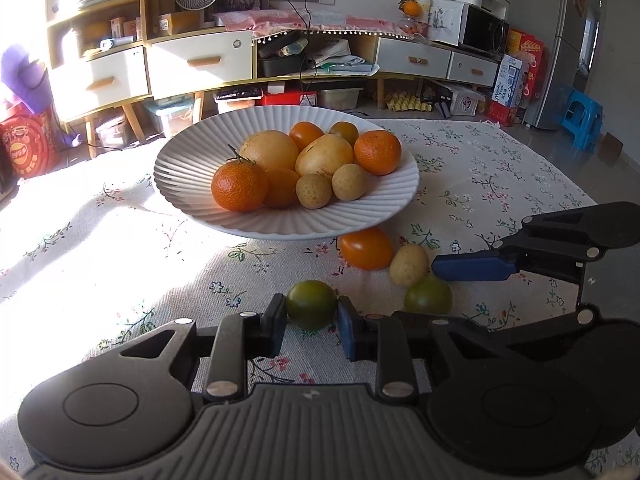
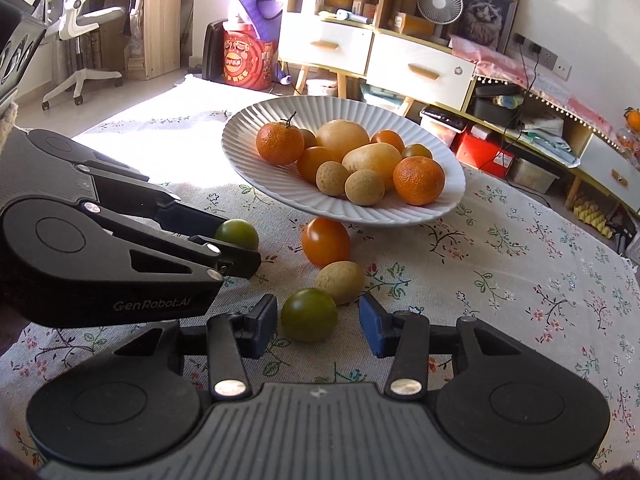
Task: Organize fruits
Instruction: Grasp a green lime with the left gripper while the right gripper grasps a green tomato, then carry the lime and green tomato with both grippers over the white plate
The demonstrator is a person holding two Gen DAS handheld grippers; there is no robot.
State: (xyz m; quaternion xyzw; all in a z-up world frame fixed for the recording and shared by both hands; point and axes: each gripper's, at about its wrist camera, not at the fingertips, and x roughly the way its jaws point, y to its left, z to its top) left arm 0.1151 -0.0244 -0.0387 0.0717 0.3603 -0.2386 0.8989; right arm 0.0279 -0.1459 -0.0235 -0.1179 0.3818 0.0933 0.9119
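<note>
A small round green tomato (image 1: 311, 305) is pinched by the left tool (image 1: 312, 322) on the floral-cloth tabletop (image 1: 120, 272), evidently for transfer to the ribbed white plate (image 1: 180, 184). A second green tomato (image 2: 309, 314) lies between the right tool (image 2: 318, 326) pads, one pad clear, not gripped.

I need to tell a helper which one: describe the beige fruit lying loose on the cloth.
Start at the white ribbed plate of fruit. On the cloth just in front of it lie four loose fruits; the beige fruit lies between the orange one and a green one, the only speckled tan oval there.
</note>
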